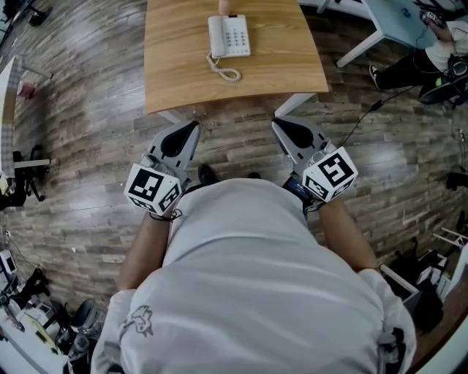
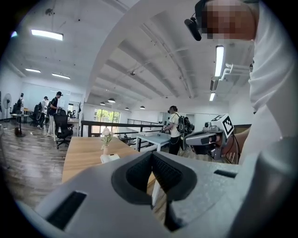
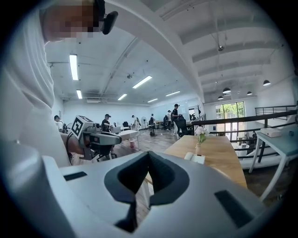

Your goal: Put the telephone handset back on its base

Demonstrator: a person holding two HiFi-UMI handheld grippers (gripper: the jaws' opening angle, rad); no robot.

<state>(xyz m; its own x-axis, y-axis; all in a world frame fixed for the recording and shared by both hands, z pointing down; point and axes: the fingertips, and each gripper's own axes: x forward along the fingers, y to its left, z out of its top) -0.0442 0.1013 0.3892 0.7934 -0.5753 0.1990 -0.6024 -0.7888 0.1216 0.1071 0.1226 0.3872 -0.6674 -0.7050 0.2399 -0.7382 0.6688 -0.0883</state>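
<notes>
A white telephone [image 1: 229, 36] sits at the far middle of the wooden table [image 1: 285, 66]. Its handset [image 1: 214, 35] lies along the left side of the base, and the coiled cord [image 1: 226, 72] curls in front. Both grippers hang off the table's near edge, close to the person's torso. The left gripper [image 1: 190, 130] and the right gripper [image 1: 279, 126] are shut with nothing between their jaws. The left gripper view shows closed jaws [image 2: 152, 155] with the telephone [image 2: 109, 158] far off. The right gripper view also shows closed jaws [image 3: 149, 155] and the distant telephone [image 3: 194, 158].
A small vase with a flower [image 2: 106, 139] stands just behind the telephone. White table legs [image 1: 296, 104] reach down at the near edge. A second white table [image 1: 395, 22] and a seated person are at the far right. Equipment lines the floor at left and right.
</notes>
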